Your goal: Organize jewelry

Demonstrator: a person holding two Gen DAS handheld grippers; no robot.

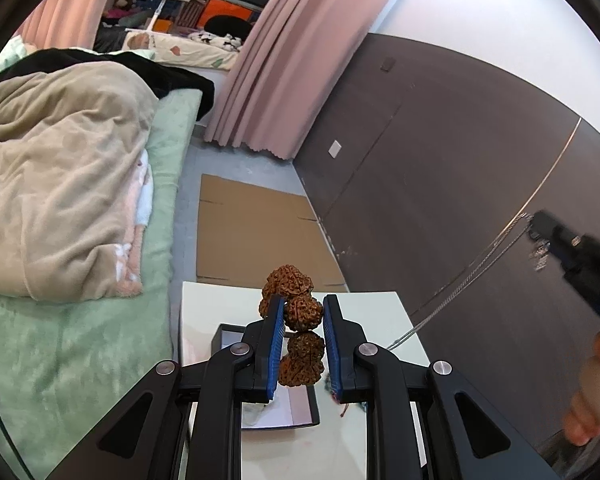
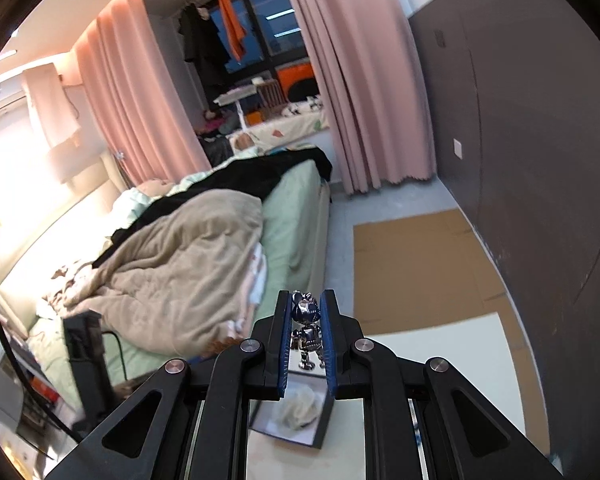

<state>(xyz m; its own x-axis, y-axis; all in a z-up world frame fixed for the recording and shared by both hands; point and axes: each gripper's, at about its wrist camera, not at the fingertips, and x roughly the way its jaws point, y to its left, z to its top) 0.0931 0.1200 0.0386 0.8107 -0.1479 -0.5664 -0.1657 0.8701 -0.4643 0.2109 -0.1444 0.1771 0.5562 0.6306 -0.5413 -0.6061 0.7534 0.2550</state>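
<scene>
- Gripping a string of large, wrinkled brown seed beads (image 1: 298,312), the left gripper (image 1: 303,312) has its blue-padded jaws closed to a narrow gap on one bead, with other beads bunched above the fingertips and hanging down between the fingers.
- Beneath that gripper sits an open black-rimmed jewelry box with a pale lining (image 1: 296,410), resting on a white tabletop (image 1: 204,320).
- Off to the right of the left wrist view, the right gripper (image 1: 540,226) appears blurred in the air, and a thin silver chain (image 1: 468,276) runs from it down to the table edge.
- Seen from the right wrist, the right gripper (image 2: 306,308) has its jaws nearly together around a small shiny silver-and-blue robot figurine pendant (image 2: 307,328), held upright with its legs dangling.
- Below that pendant lies the same black box (image 2: 324,426), holding a crumpled white tissue (image 2: 298,406).
- Beyond the table are flattened brown cardboard (image 1: 252,232) on the floor and a green bed with a beige blanket (image 1: 60,168).
</scene>
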